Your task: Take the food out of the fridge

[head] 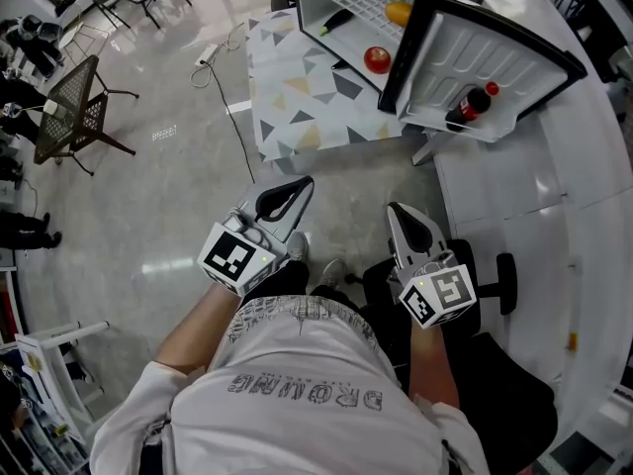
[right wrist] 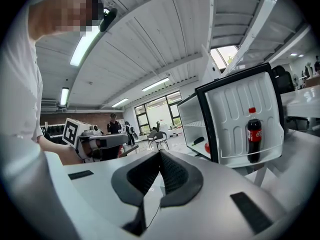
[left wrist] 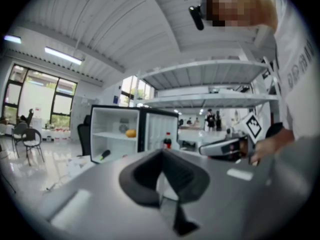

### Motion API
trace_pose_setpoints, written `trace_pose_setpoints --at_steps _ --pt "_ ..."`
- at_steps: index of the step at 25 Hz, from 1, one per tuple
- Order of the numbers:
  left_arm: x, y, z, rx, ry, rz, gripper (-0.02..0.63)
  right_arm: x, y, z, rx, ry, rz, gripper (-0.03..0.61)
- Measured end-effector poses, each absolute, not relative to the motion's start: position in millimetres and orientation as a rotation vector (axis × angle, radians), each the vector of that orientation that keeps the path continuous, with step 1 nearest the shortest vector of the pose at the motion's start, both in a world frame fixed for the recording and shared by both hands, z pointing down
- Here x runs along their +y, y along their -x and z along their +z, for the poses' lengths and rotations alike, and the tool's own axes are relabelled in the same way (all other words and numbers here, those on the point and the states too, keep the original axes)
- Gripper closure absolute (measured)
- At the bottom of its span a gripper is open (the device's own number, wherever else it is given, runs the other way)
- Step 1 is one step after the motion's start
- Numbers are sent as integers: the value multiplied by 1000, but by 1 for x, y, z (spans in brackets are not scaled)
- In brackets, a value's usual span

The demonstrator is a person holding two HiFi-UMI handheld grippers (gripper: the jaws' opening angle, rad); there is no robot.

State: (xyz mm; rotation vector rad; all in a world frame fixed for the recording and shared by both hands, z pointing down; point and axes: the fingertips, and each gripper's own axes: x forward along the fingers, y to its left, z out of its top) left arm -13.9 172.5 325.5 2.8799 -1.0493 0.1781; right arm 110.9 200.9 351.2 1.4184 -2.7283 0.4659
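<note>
Bright, even light falls from ceiling strip lamps and tall windows, leaving pale glare on the floor and only faint shadows. Both gripper views bow strongly toward dark round borders, and the nearest surfaces there look soft, the left view more so.

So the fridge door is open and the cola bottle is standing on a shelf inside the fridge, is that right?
Not quite. The fridge door is open, but the cola bottle stands in the door itself, not on a shelf inside. The right gripper view shows it plainly.
</note>
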Motion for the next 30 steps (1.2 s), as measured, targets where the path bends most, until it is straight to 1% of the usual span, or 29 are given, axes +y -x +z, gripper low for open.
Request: trace_pose_setpoints --at_steps 9,30 --pt "136 29 334 -1021 -2874 170 607 172 -105 359 -2683 -1456 471 586" --pt "-32 67 347 -864 -2914 153 607 10 -46 355 -2625 -1518 463 586"
